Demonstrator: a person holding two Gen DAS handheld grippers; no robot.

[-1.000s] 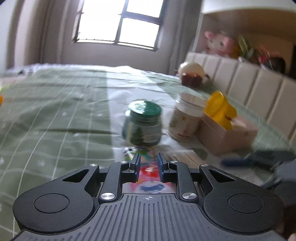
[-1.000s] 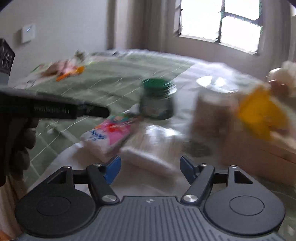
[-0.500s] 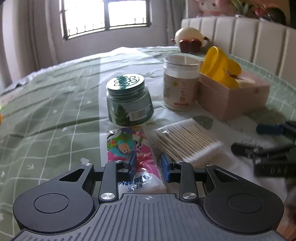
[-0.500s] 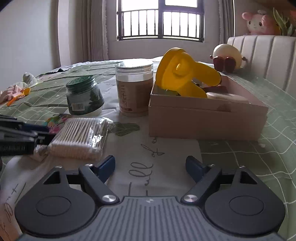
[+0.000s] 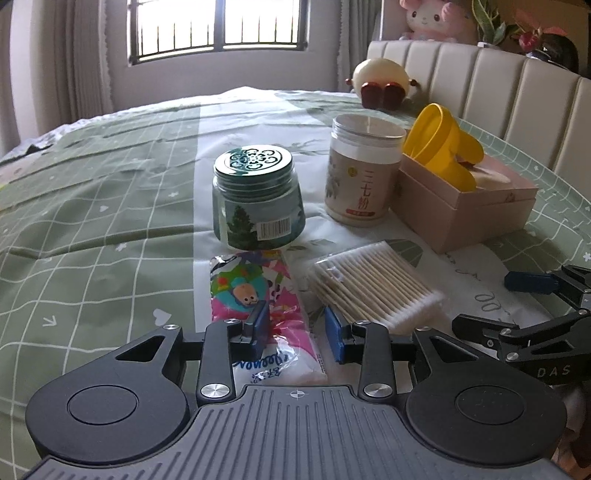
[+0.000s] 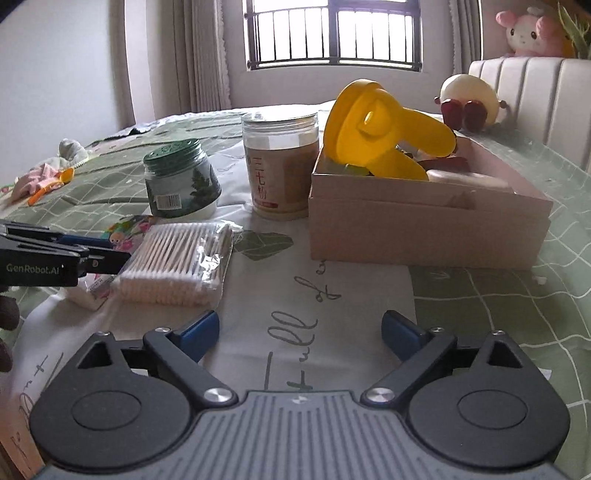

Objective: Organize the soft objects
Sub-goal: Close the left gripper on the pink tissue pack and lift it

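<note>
Covering the bed (image 5: 92,206), a green checked sheet lies under a barred window (image 5: 218,26) at 12 o'clock. Left gripper (image 5: 297,328) jaws are opening astride the tissue pack (image 5: 258,295); right gripper (image 6: 299,332) opening wider, empty.

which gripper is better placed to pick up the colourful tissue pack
Left. The left gripper already straddles the colourful plastic tissue pack, jaws opening around it. The right gripper opens over bare tablecloth, off to the side beyond the cotton swab packet.
</note>
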